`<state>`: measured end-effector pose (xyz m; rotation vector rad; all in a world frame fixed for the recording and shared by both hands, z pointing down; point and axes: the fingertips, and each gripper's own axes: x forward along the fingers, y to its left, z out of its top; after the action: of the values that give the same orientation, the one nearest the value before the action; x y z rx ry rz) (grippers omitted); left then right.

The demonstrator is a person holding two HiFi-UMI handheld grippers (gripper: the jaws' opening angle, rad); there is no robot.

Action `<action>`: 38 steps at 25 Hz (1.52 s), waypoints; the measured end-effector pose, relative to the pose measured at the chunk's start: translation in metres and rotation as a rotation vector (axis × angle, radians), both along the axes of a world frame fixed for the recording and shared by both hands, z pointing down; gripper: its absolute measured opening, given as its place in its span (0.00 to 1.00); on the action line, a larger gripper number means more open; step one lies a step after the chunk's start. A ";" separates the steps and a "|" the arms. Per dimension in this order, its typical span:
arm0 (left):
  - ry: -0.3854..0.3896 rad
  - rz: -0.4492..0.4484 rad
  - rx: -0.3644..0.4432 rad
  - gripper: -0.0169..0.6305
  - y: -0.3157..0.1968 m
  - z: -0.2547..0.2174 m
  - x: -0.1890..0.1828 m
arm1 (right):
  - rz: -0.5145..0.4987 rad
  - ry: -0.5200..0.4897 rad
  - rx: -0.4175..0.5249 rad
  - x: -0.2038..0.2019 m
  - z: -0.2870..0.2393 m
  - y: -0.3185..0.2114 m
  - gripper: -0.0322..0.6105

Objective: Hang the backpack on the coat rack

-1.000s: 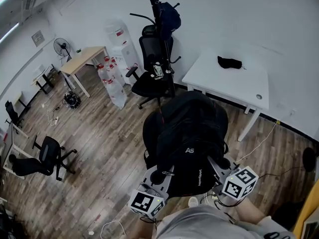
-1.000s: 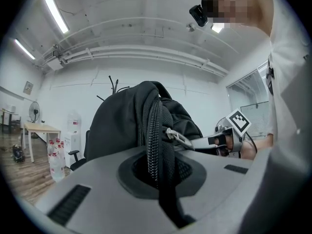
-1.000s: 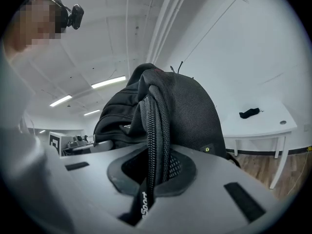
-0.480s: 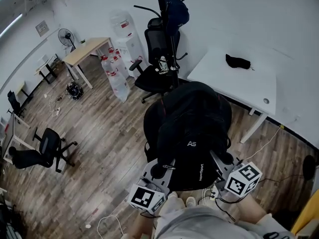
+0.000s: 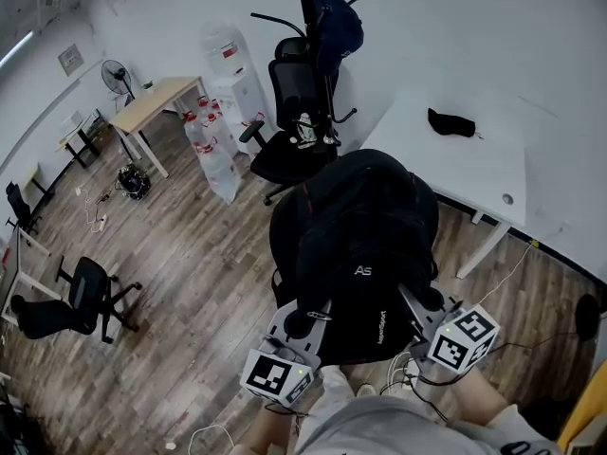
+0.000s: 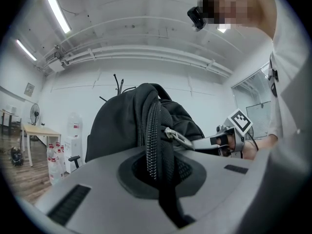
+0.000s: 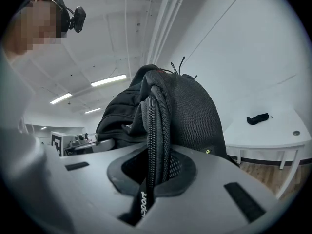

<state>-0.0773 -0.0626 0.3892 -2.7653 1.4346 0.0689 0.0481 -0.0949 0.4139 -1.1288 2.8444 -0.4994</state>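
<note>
A black backpack (image 5: 356, 254) hangs in the air in front of me, carried between both grippers. My left gripper (image 5: 302, 322) is shut on the backpack's left side, its zipper edge (image 6: 155, 145) pinched between the jaws. My right gripper (image 5: 424, 303) is shut on the right side, with the zipper seam (image 7: 157, 140) clamped in it. The black coat rack (image 5: 313, 27) stands at the far wall beyond the backpack, with a dark blue bag (image 5: 340, 25) hanging on it. The rack's prongs (image 6: 118, 84) show above the backpack in the left gripper view.
A black office chair (image 5: 289, 131) stands at the rack's foot. A white table (image 5: 474, 159) with a small black item (image 5: 450, 121) is to the right. Water bottles (image 5: 216, 154), a water dispenser (image 5: 232, 64), a wooden desk (image 5: 152, 107) and another chair (image 5: 81, 297) stand left.
Both grippers have carried the backpack closer to the coat rack. The rack, chair and white table appear larger and nearer. Both grips are unchanged.
</note>
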 end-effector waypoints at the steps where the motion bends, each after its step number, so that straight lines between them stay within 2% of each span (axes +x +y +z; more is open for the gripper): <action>1: 0.000 0.006 0.000 0.04 -0.006 -0.001 -0.005 | 0.007 0.000 0.000 -0.005 -0.001 -0.005 0.08; 14: -0.004 0.083 0.021 0.04 -0.092 -0.015 -0.060 | 0.081 -0.001 0.029 -0.058 -0.015 -0.084 0.08; 22: -0.004 0.118 0.072 0.04 -0.130 -0.037 -0.080 | 0.098 0.003 0.055 -0.078 -0.034 -0.118 0.08; 30: -0.008 0.123 0.103 0.04 -0.164 -0.053 -0.074 | 0.089 0.006 0.090 -0.074 -0.052 -0.157 0.08; 38: -0.009 0.096 0.094 0.04 -0.219 -0.061 -0.055 | 0.070 0.006 0.093 -0.054 -0.061 -0.210 0.08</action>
<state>-0.1325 -0.2820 0.3277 -2.7530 1.2624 0.1223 -0.0055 -0.3054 0.3527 -1.2102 2.7890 -0.3570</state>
